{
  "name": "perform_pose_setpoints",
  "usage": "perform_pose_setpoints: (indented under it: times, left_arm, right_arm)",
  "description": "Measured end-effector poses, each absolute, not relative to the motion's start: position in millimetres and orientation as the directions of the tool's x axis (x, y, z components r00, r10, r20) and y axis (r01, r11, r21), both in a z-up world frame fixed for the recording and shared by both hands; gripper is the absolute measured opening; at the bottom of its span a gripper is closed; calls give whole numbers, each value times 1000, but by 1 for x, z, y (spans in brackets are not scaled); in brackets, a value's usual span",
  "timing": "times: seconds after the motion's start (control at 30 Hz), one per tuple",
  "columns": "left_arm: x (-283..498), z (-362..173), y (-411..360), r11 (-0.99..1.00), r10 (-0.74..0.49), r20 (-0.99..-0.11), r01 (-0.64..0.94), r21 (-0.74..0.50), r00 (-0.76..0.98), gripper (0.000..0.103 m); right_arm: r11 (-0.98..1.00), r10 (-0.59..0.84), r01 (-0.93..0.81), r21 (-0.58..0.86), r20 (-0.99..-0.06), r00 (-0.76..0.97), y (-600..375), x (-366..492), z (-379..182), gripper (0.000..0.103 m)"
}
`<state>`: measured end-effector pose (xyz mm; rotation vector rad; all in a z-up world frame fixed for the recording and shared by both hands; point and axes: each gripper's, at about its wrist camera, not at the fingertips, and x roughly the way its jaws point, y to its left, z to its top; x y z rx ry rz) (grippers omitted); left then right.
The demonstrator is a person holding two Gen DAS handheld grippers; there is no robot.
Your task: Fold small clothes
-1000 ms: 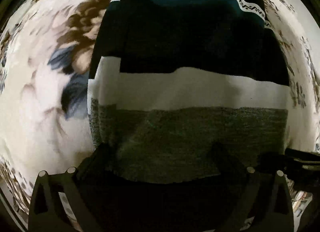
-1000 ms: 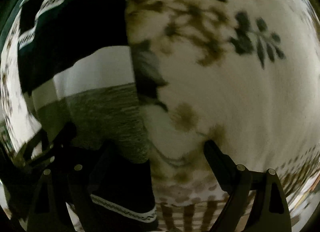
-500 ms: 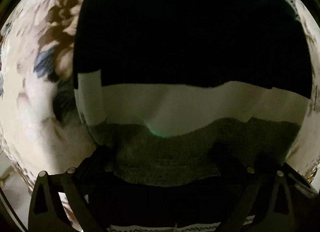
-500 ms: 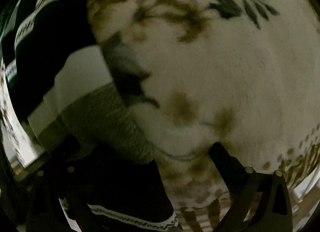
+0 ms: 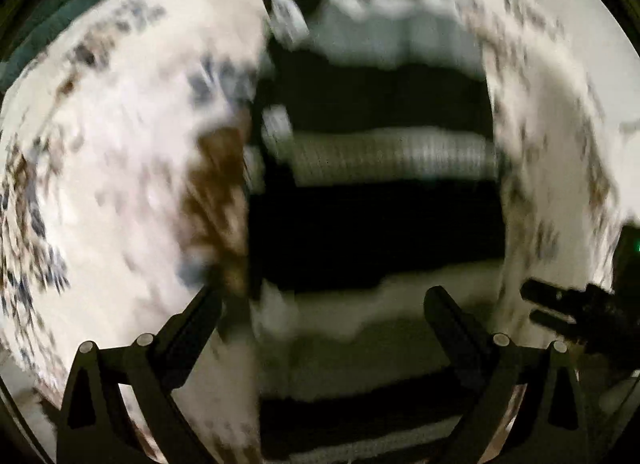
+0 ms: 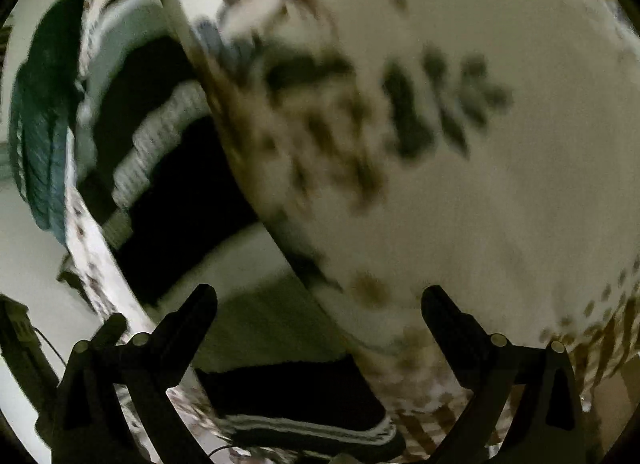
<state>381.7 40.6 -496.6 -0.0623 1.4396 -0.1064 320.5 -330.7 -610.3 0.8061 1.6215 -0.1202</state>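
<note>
A striped knit garment [image 5: 372, 224] with black, white, grey and teal bands lies folded on a floral blanket [image 5: 120, 164]. My left gripper [image 5: 320, 316] is open and empty, raised above the garment's near end. My right gripper [image 6: 320, 312] is open and empty, over the garment's right edge [image 6: 192, 200] and the blanket [image 6: 480, 204]. The right gripper also shows in the left wrist view [image 5: 568, 308] at the right edge. Both views are blurred by motion.
The floral blanket covers the whole surface around the garment. A teal fabric item [image 6: 40, 144] lies at the far left of the right wrist view. A pale floor [image 6: 24, 264] shows beyond the blanket's edge.
Both grippers have pulled back and up from the garment. More of the garment shows now, folded over with further bands visible. The left gripper's fingers are no longer covered by fabric.
</note>
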Motion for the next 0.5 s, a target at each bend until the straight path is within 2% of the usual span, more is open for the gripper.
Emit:
perform_pose_setpoints:
  times: [0.17, 0.3, 0.4, 0.43, 0.47, 0.5]
  left_arm:
    - [471, -489, 68, 990, -126, -956, -29, -139, 266, 103]
    - [550, -501, 77, 987, -129, -934, -49, -154, 334, 100]
    - [604, -521, 75, 989, -128, -941, -33, -145, 314, 79]
    - [621, -531, 72, 992, -113, -948, -20, -125, 298, 60]
    - [633, -534, 69, 992, -119, -950, -12, -128, 290, 26]
    - [645, -538, 71, 988, -146, -951, -2, -152, 272, 17]
  right_arm:
    - [750, 425, 519, 410, -900, 95, -352, 411, -584, 103]
    - [800, 407, 433, 415, -906, 116, -359, 507, -587, 103]
    - [813, 410, 397, 426, -903, 128, -348, 580, -597, 103]
    - [812, 414, 392, 432, -900, 135, -345, 598, -601, 103]
    - [812, 418, 384, 440, -897, 143, -342, 619, -606, 103]
    - [810, 422, 382, 445, -895, 147, -336, 637, -611, 102]
